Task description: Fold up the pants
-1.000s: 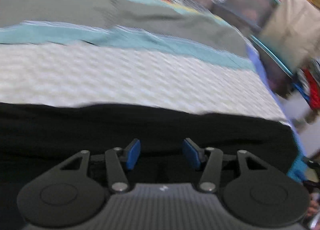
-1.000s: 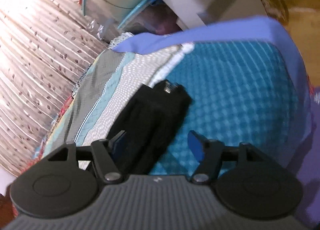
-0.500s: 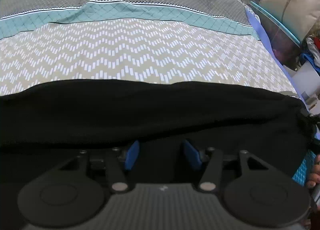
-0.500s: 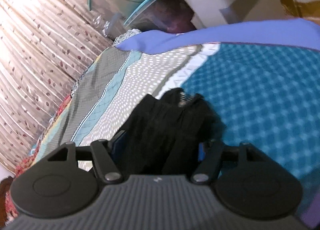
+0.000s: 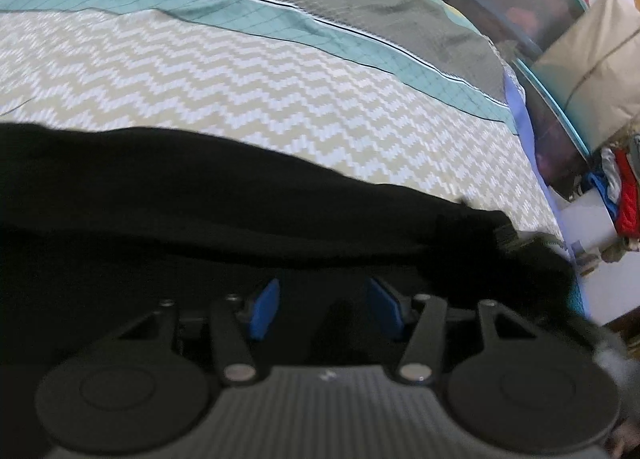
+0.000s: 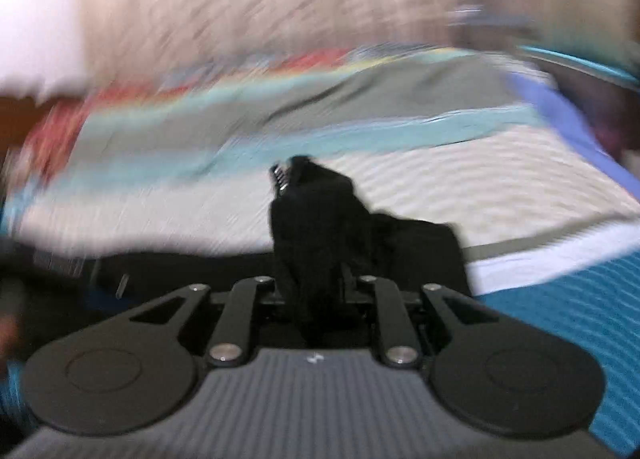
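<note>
1. Two tools work one pair of black pants (image 5: 224, 195), which lies in a long band across the bed (image 5: 248, 83), its long axis running from left to right in the left wrist view; nothing here is on a desk.
2. Left tool (image 5: 325, 309): the blue pads (image 5: 264, 309) stand apart with dark cloth beneath and between them; nothing is pinched, and whether they touch the fabric I cannot tell.
3. Right tool (image 6: 316, 291): its jaws are drawn together on a bunched end of the pants (image 6: 320, 227), which rises from the grip in a peak above the bedspread; this view is badly blurred.
4. Deciding relation, as I judge it: the right tool has the end of the garment, and the rest stretches away to its left, so the fold would carry that end along the long axis toward the left tool's side.
5. Containers: beyond the bed's right edge stands a teal-rimmed bin (image 5: 536, 15); its contents are too dim to name; piled red and blue clothes (image 5: 624, 195) lie nearby.
</note>
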Tool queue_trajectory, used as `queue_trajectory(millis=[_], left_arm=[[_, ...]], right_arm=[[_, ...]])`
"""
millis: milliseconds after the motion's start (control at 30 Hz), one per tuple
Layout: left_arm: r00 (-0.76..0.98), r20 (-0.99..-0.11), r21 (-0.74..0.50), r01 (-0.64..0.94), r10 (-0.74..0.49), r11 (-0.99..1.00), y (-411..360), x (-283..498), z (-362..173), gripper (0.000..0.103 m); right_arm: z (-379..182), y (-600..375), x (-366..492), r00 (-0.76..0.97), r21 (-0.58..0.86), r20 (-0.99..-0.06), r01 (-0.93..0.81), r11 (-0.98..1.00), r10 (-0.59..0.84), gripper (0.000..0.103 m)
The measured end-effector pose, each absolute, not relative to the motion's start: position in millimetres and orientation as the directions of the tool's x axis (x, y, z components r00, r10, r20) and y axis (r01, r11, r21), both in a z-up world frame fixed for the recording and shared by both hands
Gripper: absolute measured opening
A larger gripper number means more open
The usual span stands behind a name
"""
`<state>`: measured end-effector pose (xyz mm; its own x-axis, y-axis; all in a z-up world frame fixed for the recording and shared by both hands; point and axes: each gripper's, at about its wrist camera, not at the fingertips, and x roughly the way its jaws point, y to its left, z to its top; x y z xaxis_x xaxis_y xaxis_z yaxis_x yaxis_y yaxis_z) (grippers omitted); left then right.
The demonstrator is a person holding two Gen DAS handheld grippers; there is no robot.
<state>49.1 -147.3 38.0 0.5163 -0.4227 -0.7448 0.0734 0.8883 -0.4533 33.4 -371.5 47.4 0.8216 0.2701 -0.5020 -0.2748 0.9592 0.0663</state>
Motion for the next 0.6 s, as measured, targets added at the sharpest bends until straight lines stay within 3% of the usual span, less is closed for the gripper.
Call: queue_trajectory(millis=[33,133,233,367,433,500,600], left_arm=[[0.519,-0.743,-0.457,0.068,-0.423,0.887,-140,46,38,0.052],[0.544,-0.717,-0.483,0.063,-0.436,0.874,-110,30,44,0.054],[0.589,-0.682,-0.497,0.061,-0.433,0.865,-71,5,54,0.056],[0.683,-0.629,-0.504,0.007,-0.373,0.864,-1,-41,70,0.06],[0.739,-0.609,-0.487,-0.062,-0.289,0.871,38,-65,77,0.067],[0.78,-0.598,-0.485,-0.17,-0.183,0.858,78,-88,78,0.075],[0.8,-0.598,-0.501,-0.32,-0.053,0.804,132,-113,72,0.078]], right_arm=[[39,-351,33,0.795,0.021,-0.537,-0.324,0.946,0.284,0.031],[18,-311,27,0.721,-0.037,-0.62,-0.42,0.907,0.309,0.068],[25,-290,7,0.655,0.022,-0.619,-0.537,0.843,0.433,0.076],[42,-289,-9,0.686,0.01,-0.561,-0.555,0.832,0.464,0.074],[48,-302,-4,0.722,0.051,-0.532,-0.495,0.868,0.442,0.071],[43,-316,5,0.757,0.082,-0.533,-0.4,0.913,0.379,0.06],[25,-333,24,0.746,0.146,-0.612,-0.219,0.965,0.262,0.038]])
